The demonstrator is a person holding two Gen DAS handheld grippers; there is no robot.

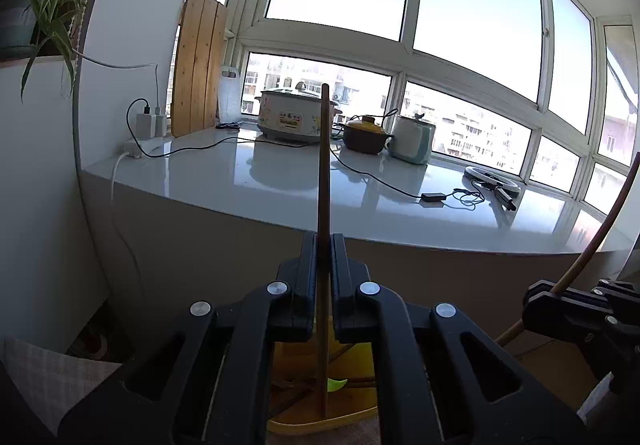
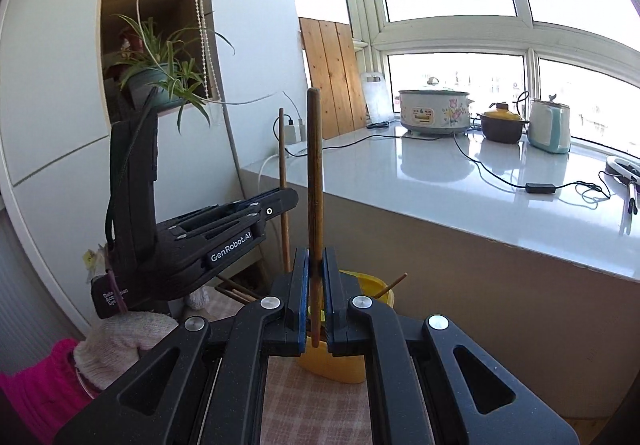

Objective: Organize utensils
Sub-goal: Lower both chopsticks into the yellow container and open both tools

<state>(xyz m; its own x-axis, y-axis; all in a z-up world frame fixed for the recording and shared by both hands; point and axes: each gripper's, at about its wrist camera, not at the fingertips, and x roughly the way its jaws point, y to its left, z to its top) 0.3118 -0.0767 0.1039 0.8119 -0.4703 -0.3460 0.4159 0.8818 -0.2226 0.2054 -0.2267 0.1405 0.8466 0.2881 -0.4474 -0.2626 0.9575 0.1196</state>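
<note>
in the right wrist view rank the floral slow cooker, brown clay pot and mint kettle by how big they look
1. floral slow cooker, clearly largest
2. mint kettle
3. brown clay pot, smallest, though close to the kettle: wider but shorter

Hard daylight pours through the big window [image 1: 400,5], blowing out the sky and buildings, glaring off the glossy white counter [image 1: 280,173] and leaving the near foreground in dim shadow, while the fisheye bends frames and walls toward dark corners, everything otherwise sharp
</note>
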